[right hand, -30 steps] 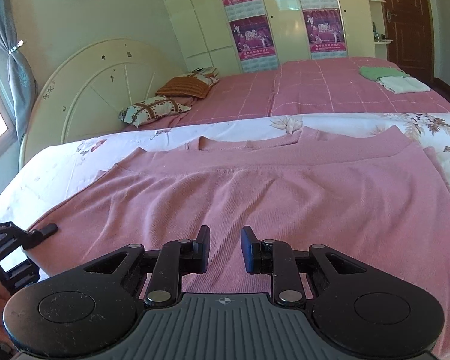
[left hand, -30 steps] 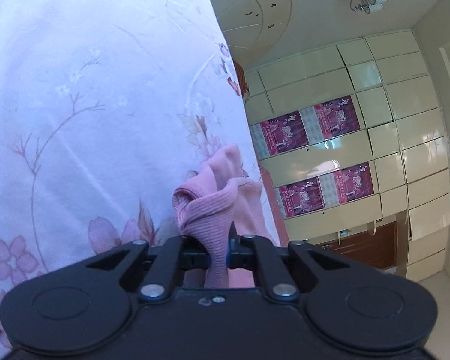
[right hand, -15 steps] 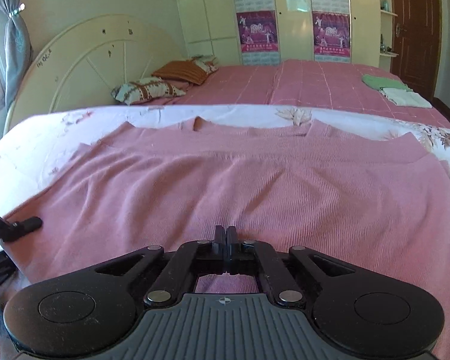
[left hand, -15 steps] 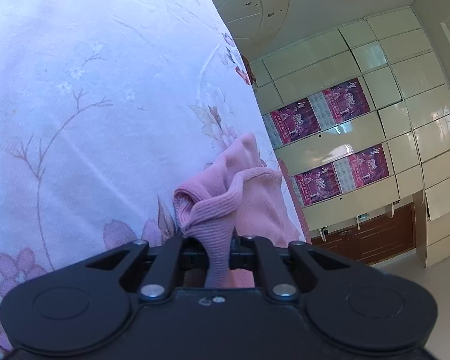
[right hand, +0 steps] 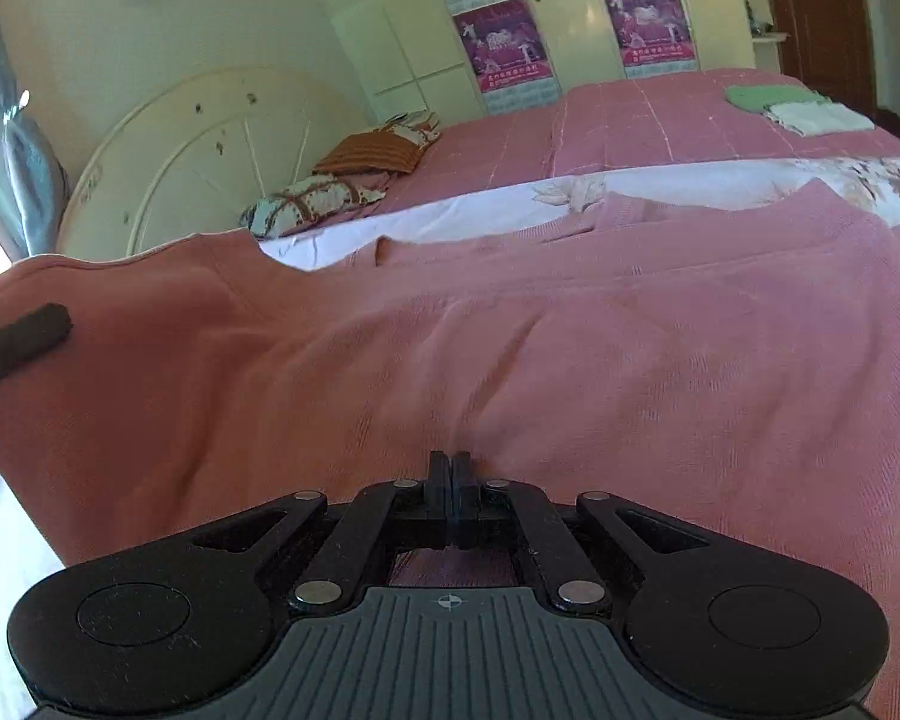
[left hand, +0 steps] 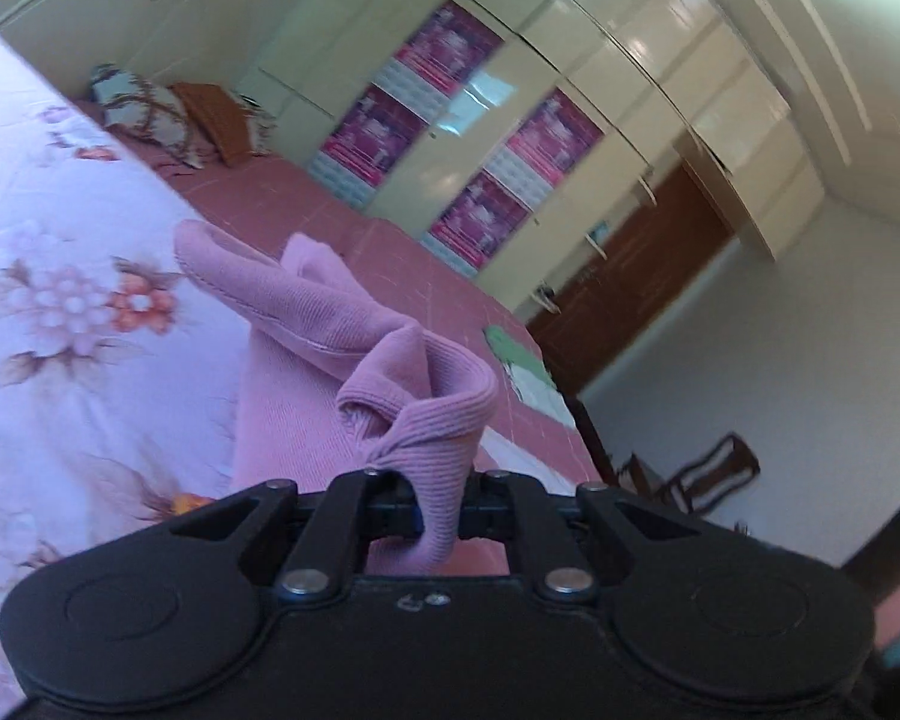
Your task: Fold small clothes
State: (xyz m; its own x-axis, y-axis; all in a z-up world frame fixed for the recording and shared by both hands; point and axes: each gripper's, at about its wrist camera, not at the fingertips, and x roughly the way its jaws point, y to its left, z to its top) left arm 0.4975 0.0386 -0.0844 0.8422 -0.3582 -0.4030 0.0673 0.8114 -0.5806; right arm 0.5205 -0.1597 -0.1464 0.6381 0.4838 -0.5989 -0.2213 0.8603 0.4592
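Across the white floral bedsheet (right hand: 462, 213) lies the pink ribbed-knit sweater (right hand: 600, 348), spread wide with its hem side toward the right wrist camera and its neckline toward the sheet's far border. At the near middle of that sweater, the black right gripper (right hand: 451, 483) has its fingers pressed together on a small pinch of the knit; creases fan out from the pinch across the cloth. At the sweater's left corner, the black left gripper (left hand: 438, 513) clamps a bunched, ribbed edge (left hand: 432, 420) of the same garment, the fabric rising in a rolled loop just above its closed fingers and trailing back toward the sheet. In the right wrist view that corner stands lifted off the sheet, with one dark finger (right hand: 21, 339) of the left gripper lying against it.

The sweater's right edge ends near the sheet's floral print, and bare sheet shows beyond the neckline. Past the sheet stretches a pink checked bedspread (right hand: 642, 120), carrying a patterned pillow (right hand: 312, 204) and an orange-brown cushion (right hand: 372, 153) by the cream rounded headboard (right hand: 192, 162), and a green and white folded stack (right hand: 792, 108) well off toward the sweater's far right. Behind stand cream wardrobes with magenta posters (right hand: 504, 42); the left wrist view is blurred, so what looks like a chair (left hand: 714, 471) at its right is uncertain.
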